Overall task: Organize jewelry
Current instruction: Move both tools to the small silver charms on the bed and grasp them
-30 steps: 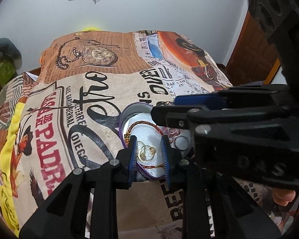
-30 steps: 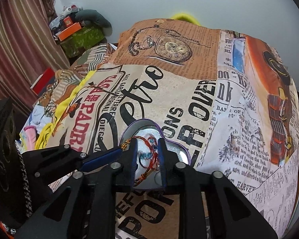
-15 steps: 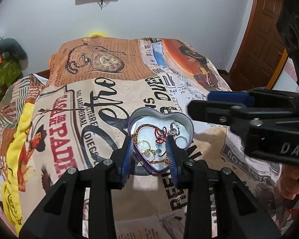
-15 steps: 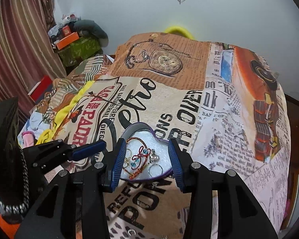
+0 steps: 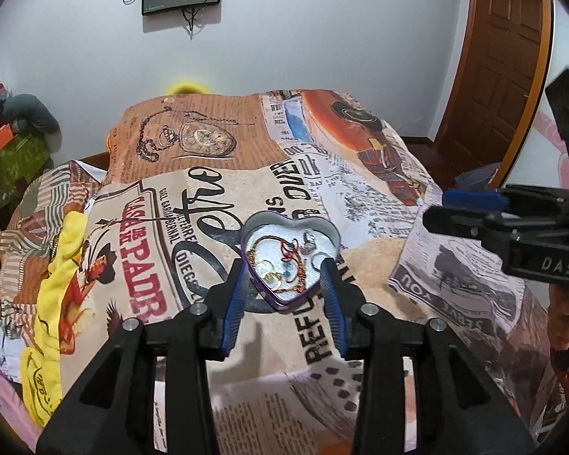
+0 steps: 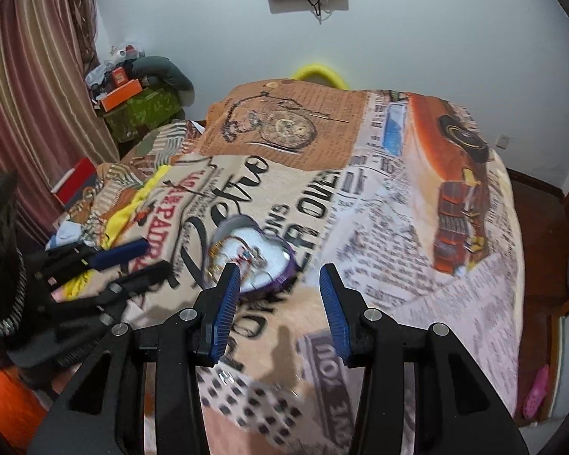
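A purple heart-shaped tin (image 5: pixel 328 229) lies open on the printed bedspread (image 5: pixel 193 235). It holds a red thread bracelet (image 5: pixel 277 244), gold rings (image 5: pixel 271 275) and a silver ring (image 5: pixel 316 261). My left gripper (image 5: pixel 284 305) is open and empty, held just short of the tin's near tip. My right gripper (image 6: pixel 280 307) is open and empty, raised to the right of the tin (image 6: pixel 284 269), which looks blurred there. The right gripper also shows at the right edge of the left wrist view (image 5: pixel 474 212). The left gripper shows at the left of the right wrist view (image 6: pixel 132 261).
The bedspread (image 6: pixel 360 227) covers the whole bed. Yellow cloth (image 5: pixel 53 265) and clothes lie along its left edge. A green box with clutter (image 6: pixel 140 110) stands by the striped curtain (image 6: pixel 26 106). A wooden door (image 5: pixel 504 57) is at the right.
Both grippers have drawn back and up from the tin and opened wider. The right gripper, which was low over the tin with a narrow gap, has swung off to the right.
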The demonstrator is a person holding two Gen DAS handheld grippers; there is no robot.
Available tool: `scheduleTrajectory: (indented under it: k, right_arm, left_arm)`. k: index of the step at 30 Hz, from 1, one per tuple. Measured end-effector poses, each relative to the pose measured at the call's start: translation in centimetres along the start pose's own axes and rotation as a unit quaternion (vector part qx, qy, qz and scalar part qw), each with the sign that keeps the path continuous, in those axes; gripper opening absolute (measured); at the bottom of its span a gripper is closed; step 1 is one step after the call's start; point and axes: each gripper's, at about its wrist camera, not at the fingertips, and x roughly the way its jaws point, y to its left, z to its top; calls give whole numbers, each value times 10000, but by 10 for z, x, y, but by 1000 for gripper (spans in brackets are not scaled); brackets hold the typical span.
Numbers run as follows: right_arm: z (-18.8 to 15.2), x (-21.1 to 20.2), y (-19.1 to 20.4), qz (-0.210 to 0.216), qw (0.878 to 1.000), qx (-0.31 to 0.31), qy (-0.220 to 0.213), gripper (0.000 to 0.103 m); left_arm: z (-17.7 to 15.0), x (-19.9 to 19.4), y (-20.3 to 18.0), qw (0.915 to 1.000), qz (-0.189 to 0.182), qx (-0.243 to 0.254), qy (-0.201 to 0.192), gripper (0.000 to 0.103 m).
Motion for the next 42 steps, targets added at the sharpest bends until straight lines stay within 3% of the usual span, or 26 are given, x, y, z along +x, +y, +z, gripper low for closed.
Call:
scheduleTrajectory:
  k: [8,16,26,33,42]
  right_arm:
    - [-31,-3,-14,-34,9996,-11,288,40]
    - [-67,17,0,138,9967,-282,742,40]
    - [-76,38,11,192,9944,-541,890,40]
    - [-79,41,12,121,9955,-485,804,11]
    - [-81,29,7,151,9973,-325,639,9]
  left_arm:
    - [-16,3,-19,9995,-140,115,243,40]
    - [-44,13,-31,9974,-343,220,591,40]
    - [-68,17,-31,9953,-523,235,775,40]
    - [-69,20,-40,9929,-823,290,805,37]
    - [-70,34,-60,9906,-790,563,967,27]
